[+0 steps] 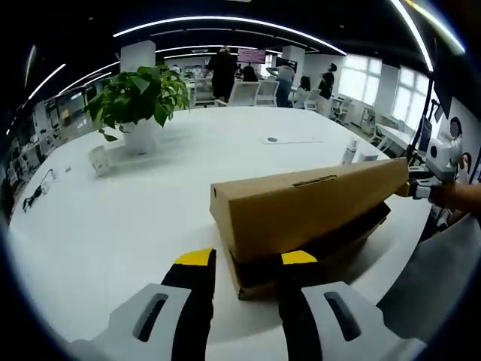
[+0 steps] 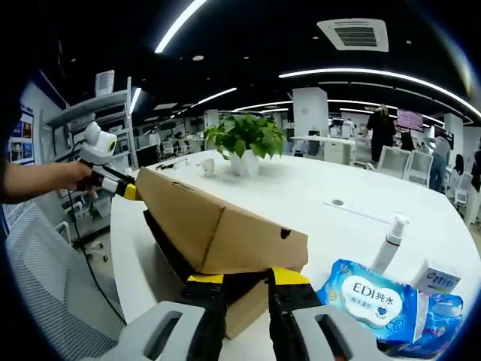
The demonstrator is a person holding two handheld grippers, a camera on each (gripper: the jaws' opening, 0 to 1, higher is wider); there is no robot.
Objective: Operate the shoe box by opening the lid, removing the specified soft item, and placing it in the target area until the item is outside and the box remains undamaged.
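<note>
Left gripper view shows the left gripper (image 1: 246, 265) with fingers narrowly apart at the near end of the shoe box (image 1: 301, 248) on the white surface (image 1: 135, 218); its lid (image 1: 308, 201) is lifted; the right gripper (image 2: 246, 280) pinches the lid's other end (image 2: 218, 233); a wipes pack (image 2: 368, 297) lies beside.

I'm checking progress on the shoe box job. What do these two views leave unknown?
- Box contents: the raised lid and dark gap hide the inside in both views.
- Left hand-held gripper and right hand-held gripper: box edge covers the tips, so the grip is unclear.
- Wipes pack: cut off by the right gripper view's rim.
</note>
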